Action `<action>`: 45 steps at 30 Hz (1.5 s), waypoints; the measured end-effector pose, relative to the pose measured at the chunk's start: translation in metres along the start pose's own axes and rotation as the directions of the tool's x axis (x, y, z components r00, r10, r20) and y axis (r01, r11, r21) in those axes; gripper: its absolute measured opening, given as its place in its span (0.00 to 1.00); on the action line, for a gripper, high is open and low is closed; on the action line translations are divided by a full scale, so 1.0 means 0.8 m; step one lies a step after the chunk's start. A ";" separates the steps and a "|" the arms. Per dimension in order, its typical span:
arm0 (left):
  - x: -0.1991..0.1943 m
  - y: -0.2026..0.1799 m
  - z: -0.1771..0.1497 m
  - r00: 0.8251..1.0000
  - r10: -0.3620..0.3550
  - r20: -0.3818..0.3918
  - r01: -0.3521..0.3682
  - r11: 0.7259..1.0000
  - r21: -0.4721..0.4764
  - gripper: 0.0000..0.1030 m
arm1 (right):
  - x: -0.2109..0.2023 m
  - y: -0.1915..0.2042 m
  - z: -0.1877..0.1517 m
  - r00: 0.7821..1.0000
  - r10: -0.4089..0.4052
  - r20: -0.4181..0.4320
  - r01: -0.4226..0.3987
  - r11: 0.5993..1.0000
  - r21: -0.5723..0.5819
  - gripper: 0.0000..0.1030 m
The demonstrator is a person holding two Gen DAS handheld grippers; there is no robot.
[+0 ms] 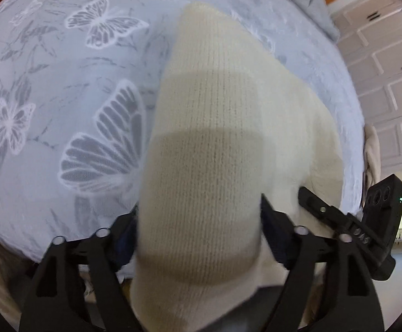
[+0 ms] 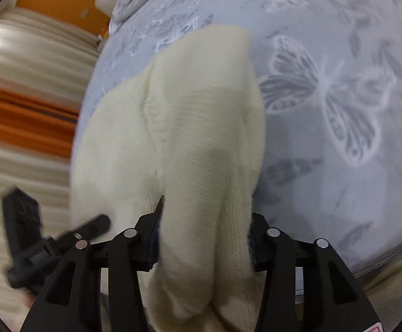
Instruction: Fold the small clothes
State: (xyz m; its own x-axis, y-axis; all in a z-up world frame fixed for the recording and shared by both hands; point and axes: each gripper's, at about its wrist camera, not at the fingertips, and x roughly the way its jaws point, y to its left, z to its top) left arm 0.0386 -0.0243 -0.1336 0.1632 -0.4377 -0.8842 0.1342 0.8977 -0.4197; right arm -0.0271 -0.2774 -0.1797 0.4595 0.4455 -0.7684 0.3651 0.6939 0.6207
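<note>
Bed cover, pale blue-grey with white butterfly print, fills most of both views. Wide bare cover on the left of the left wrist view and on the right of the right wrist view. Its edge curves down the right side in the left view, beside white panelled cabinets; in the right view its edge runs down the left, beside an orange and cream striped cloth.

Cream knit garment hangs bunched over the cover near that edge, stretching away from both grippers.

Left gripper: jaws fairly wide, knit fills the gap and touches both fingers, so it grips a thick bunch. Right gripper: jaws about half apart, clamped on a narrower fold of the garment. Each gripper shows in the other's view, close alongside.

No readable writing; a red mark at the right view's bottom corner is cut off.
</note>
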 end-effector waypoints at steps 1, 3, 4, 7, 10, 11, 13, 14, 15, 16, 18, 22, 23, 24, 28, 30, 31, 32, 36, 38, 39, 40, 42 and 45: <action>-0.002 -0.003 -0.002 1.000 0.012 0.017 -0.012 1.000 0.014 0.77 | 0.001 -0.002 0.003 1.000 -0.007 -0.015 0.008 1.000 0.011 0.54; -0.002 -0.014 0.000 0.998 0.052 0.025 -0.054 0.996 0.064 0.82 | 0.004 -0.006 0.004 0.999 -0.027 -0.025 0.028 0.999 0.028 0.68; 0.000 -0.020 0.002 0.997 0.067 0.024 -0.069 0.994 0.081 0.84 | 0.008 -0.012 0.002 1.000 -0.014 -0.027 0.015 0.999 0.049 0.69; 0.006 -0.031 0.010 0.996 0.091 0.014 -0.092 0.992 0.086 0.86 | 0.009 -0.015 -0.004 1.000 0.004 -0.016 -0.002 0.996 0.094 0.70; 0.006 -0.043 0.014 0.993 0.115 0.004 -0.115 0.989 0.088 0.81 | 0.006 -0.008 -0.005 0.999 0.042 -0.010 -0.040 0.994 0.104 0.40; 0.002 -0.047 0.014 0.993 0.118 0.006 -0.118 0.989 0.093 0.73 | 0.002 0.001 -0.005 1.000 0.021 -0.001 -0.021 0.997 0.080 0.36; -0.011 -0.048 0.015 0.993 0.120 0.014 -0.121 0.986 0.116 0.63 | -0.015 0.023 -0.008 0.999 -0.005 0.033 0.004 1.000 0.029 0.34; -0.019 -0.050 0.016 0.993 0.120 0.017 -0.121 0.985 0.126 0.60 | -0.025 0.032 -0.009 0.999 -0.002 0.053 0.001 1.000 0.014 0.34; -0.028 -0.054 0.016 0.993 0.114 0.020 -0.116 0.985 0.130 0.59 | -0.034 0.037 -0.010 0.998 0.000 0.068 -0.001 1.000 0.005 0.34; -0.034 -0.059 0.018 0.994 0.105 0.020 -0.106 0.987 0.124 0.58 | -0.048 0.045 -0.011 0.996 0.006 0.087 -0.006 1.000 -0.005 0.34; -0.053 -0.069 0.018 0.997 0.077 0.029 -0.080 0.989 0.126 0.58 | -0.074 0.049 -0.015 0.994 0.018 0.106 -0.016 1.000 -0.011 0.34; -0.100 -0.104 0.002 0.998 0.038 0.059 -0.050 0.977 0.207 0.58 | -0.137 0.059 -0.029 0.985 0.035 0.167 -0.033 0.999 -0.013 0.34; -0.105 -0.113 0.000 0.997 0.030 0.064 -0.043 0.975 0.219 0.58 | -0.155 0.057 -0.036 0.981 0.039 0.189 -0.036 0.999 -0.020 0.34; -0.116 -0.125 -0.005 0.997 0.013 0.075 -0.031 0.970 0.241 0.58 | -0.179 0.060 -0.045 0.974 0.044 0.224 -0.037 0.999 -0.032 0.34; -0.159 -0.175 -0.023 0.990 -0.069 0.122 0.026 0.944 0.329 0.58 | -0.250 0.077 -0.064 0.936 0.067 0.347 -0.039 0.996 -0.086 0.34; -0.189 -0.199 -0.032 0.980 -0.124 0.158 0.057 0.927 0.370 0.58 | -0.296 0.093 -0.077 0.902 0.079 0.425 -0.021 0.990 -0.141 0.34; -0.203 -0.209 -0.035 0.973 -0.148 0.177 0.069 0.920 0.387 0.58 | -0.315 0.097 -0.082 0.888 0.086 0.451 -0.013 0.987 -0.163 0.34; -0.218 -0.219 -0.038 0.965 -0.171 0.200 0.078 0.911 0.406 0.58 | -0.335 0.110 -0.086 0.868 0.098 0.487 -0.004 0.982 -0.190 0.34; -0.305 -0.246 -0.043 0.902 -0.280 0.330 0.095 0.872 0.481 0.58 | -0.393 0.160 -0.097 0.793 0.177 0.583 0.006 0.954 -0.299 0.34; -0.340 -0.249 -0.042 0.868 -0.312 0.387 0.089 0.863 0.497 0.58 | -0.415 0.196 -0.097 0.747 0.256 0.613 -0.006 0.926 -0.378 0.34; -0.366 -0.247 -0.040 0.841 -0.332 0.428 0.080 0.858 0.508 0.58 | -0.421 0.206 -0.098 0.736 0.281 0.616 -0.013 0.916 -0.402 0.34; -0.386 -0.244 -0.039 0.817 -0.345 0.463 0.069 0.855 0.515 0.58 | -0.424 0.223 -0.094 0.719 0.327 0.613 -0.032 0.897 -0.441 0.34; -0.418 -0.234 -0.035 0.775 -0.358 0.520 0.046 0.853 0.520 0.58 | -0.417 0.243 -0.079 0.703 0.402 0.587 -0.094 0.871 -0.483 0.34; -0.437 -0.207 -0.023 0.731 -0.335 0.594 -0.009 0.867 0.499 0.60 | -0.381 0.260 -0.055 0.716 0.445 0.538 -0.159 0.854 -0.496 0.35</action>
State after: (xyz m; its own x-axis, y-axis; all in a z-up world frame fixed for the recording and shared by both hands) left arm -0.0584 -0.0191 0.2409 0.6552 -0.6504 -0.3842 0.6026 0.7568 -0.2534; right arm -0.1265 -0.2440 0.1768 0.9269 0.3239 -0.1896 -0.1627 0.8021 0.5746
